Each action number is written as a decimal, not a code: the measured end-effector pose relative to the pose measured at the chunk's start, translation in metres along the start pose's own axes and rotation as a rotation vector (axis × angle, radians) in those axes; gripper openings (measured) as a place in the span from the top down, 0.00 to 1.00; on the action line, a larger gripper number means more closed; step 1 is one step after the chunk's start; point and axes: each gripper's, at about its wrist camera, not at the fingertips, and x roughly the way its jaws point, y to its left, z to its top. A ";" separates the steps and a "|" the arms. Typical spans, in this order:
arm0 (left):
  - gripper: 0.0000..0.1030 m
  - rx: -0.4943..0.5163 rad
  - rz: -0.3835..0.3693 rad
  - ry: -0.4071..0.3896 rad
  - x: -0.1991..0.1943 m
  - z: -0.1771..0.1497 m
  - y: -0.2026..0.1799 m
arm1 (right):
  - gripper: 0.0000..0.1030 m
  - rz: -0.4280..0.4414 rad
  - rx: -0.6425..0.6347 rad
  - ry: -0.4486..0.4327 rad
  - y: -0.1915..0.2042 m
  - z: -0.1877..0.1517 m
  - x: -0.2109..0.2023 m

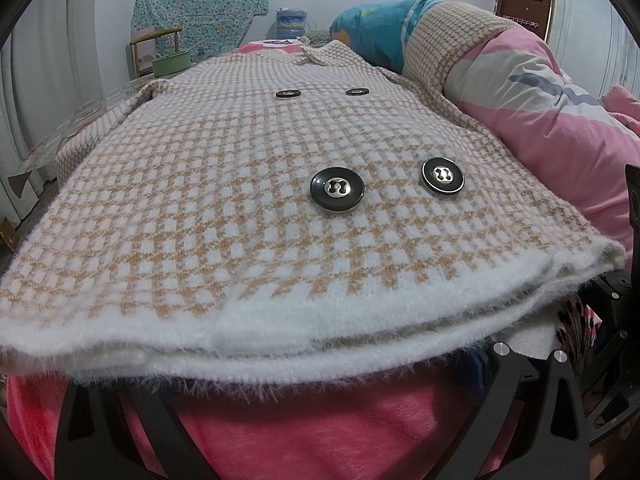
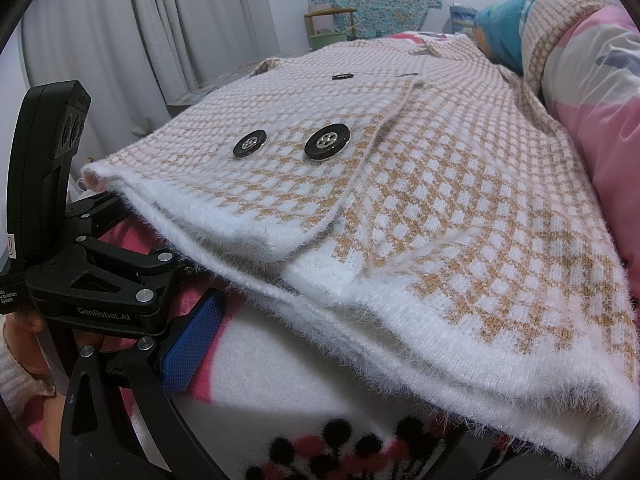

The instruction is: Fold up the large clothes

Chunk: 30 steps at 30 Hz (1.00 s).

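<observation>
A beige-and-white checked knit cardigan with big black buttons lies flat on a pink blanket on the bed. Its fuzzy white hem faces me. My left gripper is open, its fingers spread wide at the hem's left part, and the fringe covers the tips. My right gripper is also open at the hem's right part; the blue pad shows, and the other finger is hidden under the knit. In the right wrist view the cardigan shows one front panel overlapping the other, with the left gripper at its corner.
A rolled pink quilt and a teal pillow line the right side, with one cardigan sleeve draped up over them. Behind the bed stand a chair with a green pot, a water jug and a hanging floral cloth. Curtains hang on the left.
</observation>
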 end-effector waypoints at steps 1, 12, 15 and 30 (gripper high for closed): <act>0.05 0.000 0.000 0.000 0.000 -0.001 0.000 | 0.07 0.000 0.000 0.000 0.000 0.000 0.000; 0.05 0.000 0.000 -0.001 0.000 -0.001 0.000 | 0.08 0.000 0.000 0.000 0.000 0.000 0.000; 0.05 0.000 0.000 -0.001 0.000 -0.001 0.000 | 0.07 0.000 0.000 0.000 0.000 0.000 0.000; 0.05 -0.001 -0.001 -0.002 0.000 -0.002 0.001 | 0.08 0.000 0.000 0.000 0.000 0.000 0.000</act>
